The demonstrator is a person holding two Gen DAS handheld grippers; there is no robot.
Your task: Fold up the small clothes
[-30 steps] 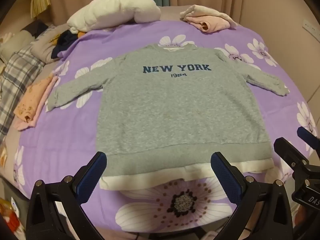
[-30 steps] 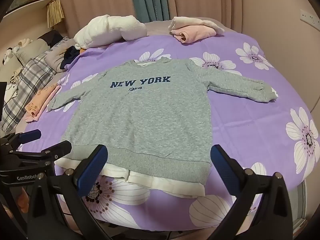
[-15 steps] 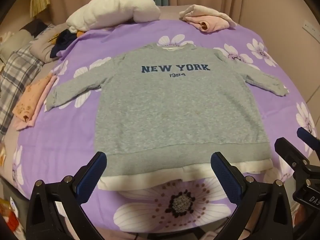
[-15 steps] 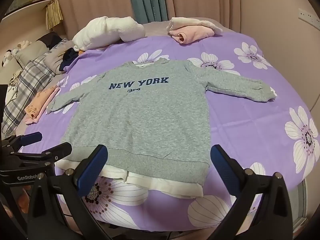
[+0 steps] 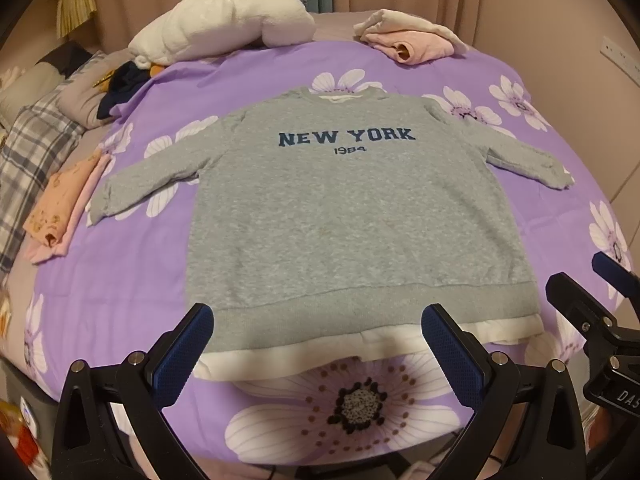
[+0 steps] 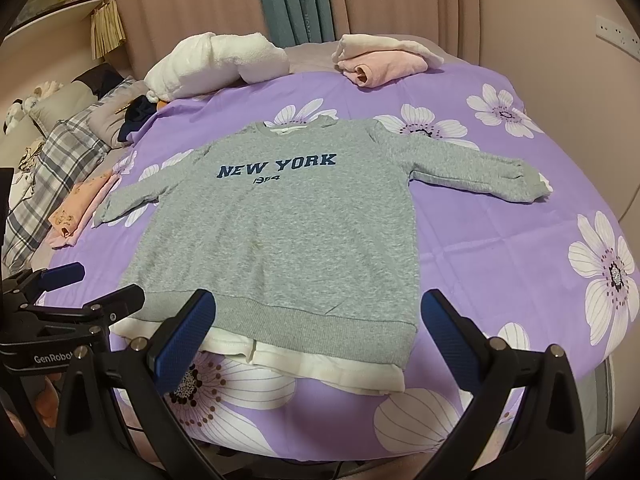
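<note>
A grey sweatshirt (image 5: 352, 224) printed NEW YORK 1984, with a white hem, lies flat and face up on the purple flowered bedspread (image 5: 120, 280), both sleeves spread out. It also shows in the right wrist view (image 6: 280, 240). My left gripper (image 5: 318, 344) is open and empty, hovering just in front of the hem. My right gripper (image 6: 318, 340) is open and empty, near the hem's right half. Each gripper shows in the other's view: the right gripper (image 5: 600, 300) and the left gripper (image 6: 76, 292).
A white rolled blanket (image 5: 224, 28) and folded pink clothes (image 5: 412, 40) lie at the far edge. A folded peach garment (image 5: 60, 208) and a plaid cloth (image 5: 28, 160) lie at the left. The bed's front edge runs just below the grippers.
Both grippers have drifted very slightly; the sweatshirt sits a little farther up in the right wrist view. Nothing has been grasped or moved.
</note>
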